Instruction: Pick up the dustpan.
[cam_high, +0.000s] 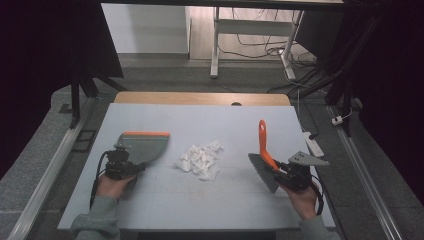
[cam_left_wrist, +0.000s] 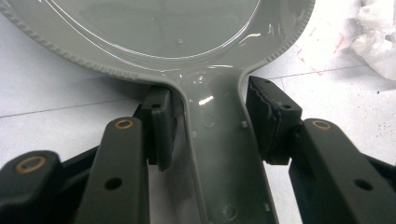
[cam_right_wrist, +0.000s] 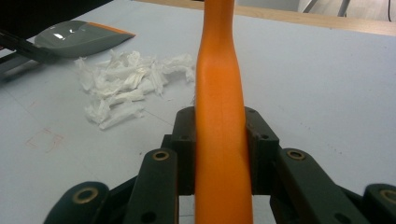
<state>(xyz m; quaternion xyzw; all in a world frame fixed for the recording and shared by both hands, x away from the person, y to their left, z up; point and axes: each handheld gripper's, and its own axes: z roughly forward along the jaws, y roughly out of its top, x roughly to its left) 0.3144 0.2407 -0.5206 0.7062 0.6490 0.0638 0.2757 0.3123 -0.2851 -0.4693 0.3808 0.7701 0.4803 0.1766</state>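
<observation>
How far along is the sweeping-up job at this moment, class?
Done: the right gripper is clamped on the brush handle. In hand: the left gripper straddles the dustpan handle, one pad touching, the other with a slight gap. Left: the torn paper scraps lie unswept in a heap between the two tools, none in the pan.

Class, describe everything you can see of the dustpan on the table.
The dustpan is glossy grey plastic with an orange strip along its front edge, a ribbed rim and a flat handle. It lies on the pale table at the left, its mouth towards the heap of torn white paper but apart from it. The left gripper has its jaws either side of the handle; one pad touches, a slight gap shows at the other.
</observation>
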